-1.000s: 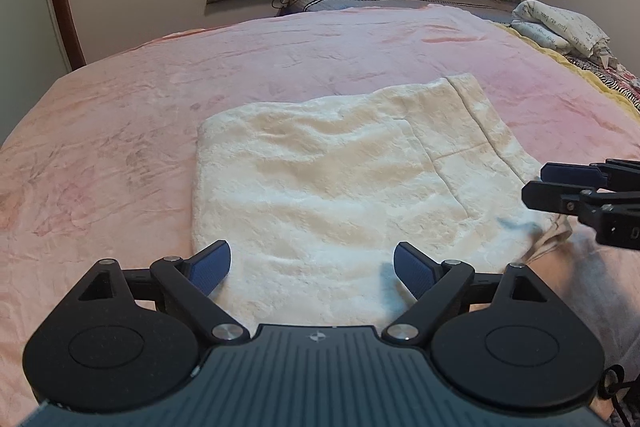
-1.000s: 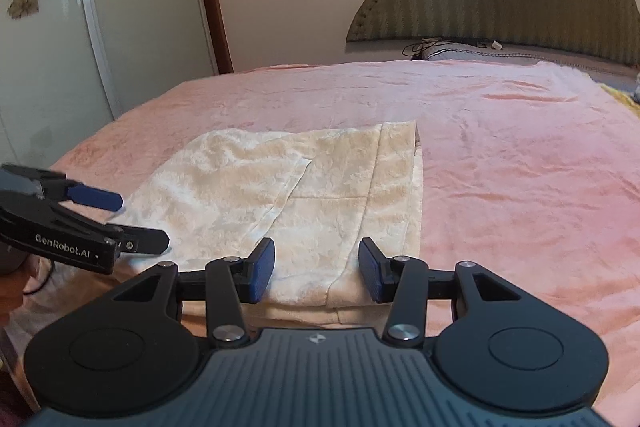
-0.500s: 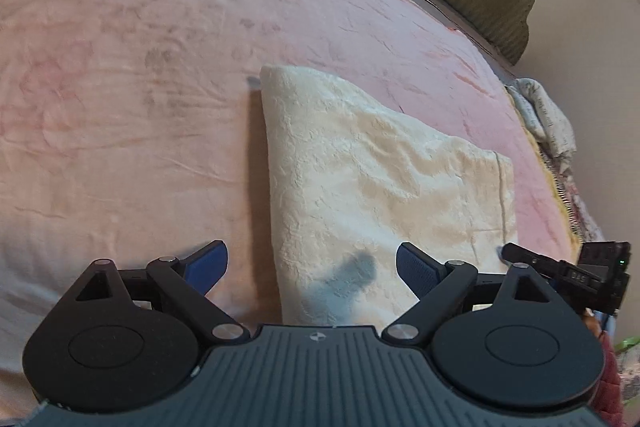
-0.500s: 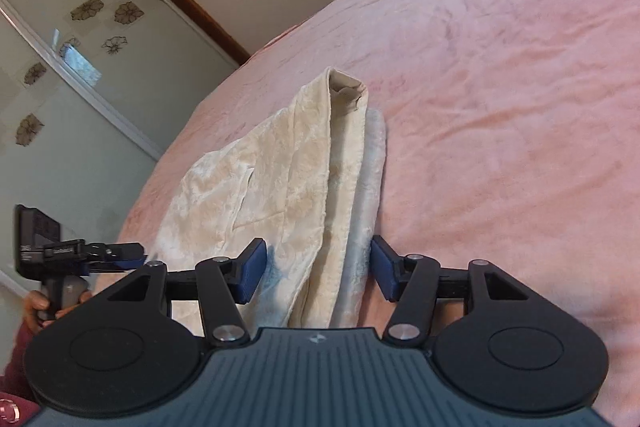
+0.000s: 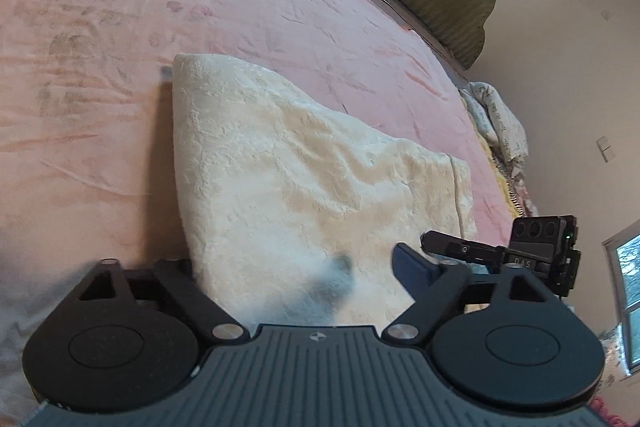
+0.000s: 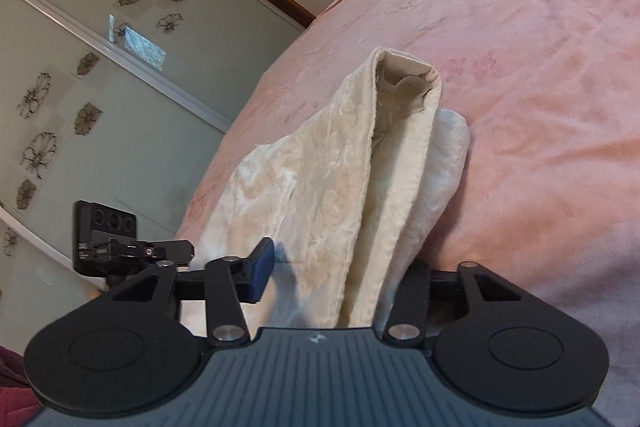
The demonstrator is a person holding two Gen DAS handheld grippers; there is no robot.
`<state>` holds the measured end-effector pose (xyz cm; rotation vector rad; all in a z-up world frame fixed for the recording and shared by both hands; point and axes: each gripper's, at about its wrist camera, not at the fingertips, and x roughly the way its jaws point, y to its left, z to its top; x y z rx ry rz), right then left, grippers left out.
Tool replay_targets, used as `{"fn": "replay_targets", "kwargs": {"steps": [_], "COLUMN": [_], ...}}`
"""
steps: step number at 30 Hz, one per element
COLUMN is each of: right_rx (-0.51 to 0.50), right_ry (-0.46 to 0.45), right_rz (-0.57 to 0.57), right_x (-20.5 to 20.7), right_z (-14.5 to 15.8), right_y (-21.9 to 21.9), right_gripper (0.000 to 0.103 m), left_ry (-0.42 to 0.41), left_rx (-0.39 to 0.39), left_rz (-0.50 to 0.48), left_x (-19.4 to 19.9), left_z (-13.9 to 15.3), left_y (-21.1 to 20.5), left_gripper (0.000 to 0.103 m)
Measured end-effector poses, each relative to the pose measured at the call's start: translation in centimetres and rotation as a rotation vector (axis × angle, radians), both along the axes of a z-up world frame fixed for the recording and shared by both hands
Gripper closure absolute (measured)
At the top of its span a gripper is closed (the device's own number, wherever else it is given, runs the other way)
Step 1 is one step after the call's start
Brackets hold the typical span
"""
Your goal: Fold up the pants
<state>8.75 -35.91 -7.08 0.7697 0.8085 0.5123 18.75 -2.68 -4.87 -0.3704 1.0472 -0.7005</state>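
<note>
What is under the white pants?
The cream pants lie on the pink bedspread, which shows all around them. The cloth hides whatever is directly beneath, and one finger of each gripper near the edge.

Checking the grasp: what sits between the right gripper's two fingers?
In the right wrist view, the cream pants' near edge fills the right gripper's gap.

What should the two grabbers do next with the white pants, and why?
Probably squeeze shut on the near edge. The pants lie half-folded on the pink bedspread, and their edge sits between the pads of both the left gripper and the right gripper, whose jaws have been closing but aren't clearly pinching yet.
</note>
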Motion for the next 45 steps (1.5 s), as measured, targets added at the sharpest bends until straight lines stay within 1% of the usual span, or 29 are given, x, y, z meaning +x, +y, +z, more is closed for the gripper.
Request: {"fn": "replay_targets", "kwargs": {"steps": [1, 2, 3, 4, 5, 7, 11, 14, 16, 18, 20, 22, 25, 27, 28, 30, 31, 32, 33, 35, 36, 37, 38, 40, 41, 42, 43, 44, 45], "right_rx": [-0.005, -0.003, 0.006, 0.015, 0.008, -0.032, -0.123, -0.156, -0.163, -0.168, -0.201, -0.190, -0.221, -0.246, -0.259, -0.321, -0.348, -0.346, -0.336, -0.339, -0.362, -0.403, -0.463, -0.623, -0.689, -0.725, -0.735, -0.732, -0.733], "right_ry": [0.000, -0.006, -0.018, -0.033, -0.050, -0.075, -0.153, -0.241, -0.289, -0.318, -0.336, -0.312, -0.276, -0.242, -0.218, -0.166, -0.140, -0.116, -0.088, -0.067, -0.070, -0.077, -0.101, -0.188, -0.236, -0.282, -0.319, -0.345, -0.351], "right_rz": [-0.011, -0.022, -0.030, -0.033, -0.035, -0.032, 0.022, 0.067, 0.074, 0.057, 0.036, 0.023, 0.018, 0.011, 0.008, -0.009, -0.021, -0.032, -0.042, -0.047, -0.062, -0.089, -0.137, -0.236, -0.237, -0.199, -0.147, -0.090, -0.031], "right_x": [-0.3, -0.8, -1.2, -1.6, -2.0, -2.1, -1.0, 0.8, 2.5, 5.1, 7.9, 11.0, 14.6, 16.4, 17.0, 17.7, 17.8, 17.8, 17.7, 16.9, 16.1, 15.2, 13.8, 11.3, 10.0, 9.0, 8.2, 7.6, 7.4], "right_z": [0.0, 0.1, 0.3, 0.6, 1.0, 2.2, 5.5, 7.7, 8.8, 9.7, 10.1, 9.7, 8.4, 7.0, 6.2, 4.8, 4.2, 3.8, 3.5, 3.7, 4.1, 4.7, 5.6, 7.7, 8.5, 9.0, 9.1, 9.0, 8.7], "right_y": [0.3, 0.4, 0.5, 0.7, 0.9, 1.6, 3.3, 4.1, 4.5, 4.7, 5.3, 5.8, 6.7, 7.1, 7.2, 7.2, 7.0, 6.7, 6.3, 5.9, 5.7, 5.6, 5.6, 6.9, 8.1, 9.5, 10.8, 12.0, 13.2], "right_gripper": [0.069, 0.074, 0.080, 0.081, 0.081, 0.082, 0.081, 0.082, 0.082, 0.082, 0.082, 0.082, 0.082, 0.082, 0.081, 0.074, 0.070, 0.059, 0.053, 0.052, 0.050, 0.050, 0.049, 0.048, 0.047, 0.047, 0.047, 0.048, 0.049], "left_ry": [-0.036, -0.072, -0.105, -0.135, -0.162, -0.214, -0.311, -0.422, -0.457, -0.466, -0.456, -0.457, -0.458, -0.422, -0.393, -0.355, -0.340, -0.330, -0.322, -0.307, -0.301, -0.300, -0.301, -0.314, -0.317, -0.314, -0.306, -0.292, -0.287], "left_rx": [0.051, 0.091, 0.112, 0.118, 0.120, 0.121, 0.122, 0.168, 0.191, 0.209, 0.225, 0.260, 0.330, 0.371, 0.386, 0.399, 0.391, 0.385, 0.382, 0.386, 0.406, 0.422, 0.430, 0.430, 0.433, 0.443, 0.461, 0.492, 0.521], "left_rz": [0.010, 0.013, 0.012, 0.013, 0.017, 0.022, 0.060, 0.095, 0.108, 0.130, 0.148, 0.169, 0.177, 0.174, 0.180, 0.196, 0.202, 0.207, 0.217, 0.235, 0.254, 0.271, 0.287, 0.329, 0.339, 0.337, 0.335, 0.326, 0.308], "left_x": [-0.5, -0.9, -1.4, -1.7, -2.2, -2.8, -3.1, -2.5, -1.1, 1.5, 4.4, 7.1, 9.9, 11.5, 12.2, 13.3, 13.6, 13.6, 13.4, 13.1, 13.4, 12.9, 12.2, 10.3, 9.3, 8.4, 7.8, 7.5, 7.5], "left_z": [0.2, 0.4, 0.5, 0.8, 1.2, 2.2, 4.6, 6.6, 7.8, 8.7, 9.0, 9.1, 7.8, 6.1, 5.2, 3.7, 3.4, 3.4, 3.5, 4.2, 4.4, 4.8, 5.1, 5.7, 5.9, 5.8, 5.6, 5.1, 4.5], "left_y": [-0.3, -0.5, -0.6, -0.3, -0.3, 0.1, 0.4, 0.4, 0.6, 0.8, 1.0, 0.8, -0.2, -0.7, -0.8, -0.5, -0.2, 0.1, 0.4, 1.1, 1.6, 2.0, 2.3, 3.2, 3.5, 3.4, 3.2, 2.9, 2.4], "left_gripper": [0.047, 0.061, 0.066, 0.079, 0.087, 0.092, 0.095, 0.095, 0.096, 0.096, 0.095, 0.095, 0.095, 0.095, 0.095, 0.090, 0.082, 0.070, 0.063, 0.052, 0.048, 0.038, 0.033, 0.032, 0.029, 0.027, 0.026, 0.025, 0.025]}}
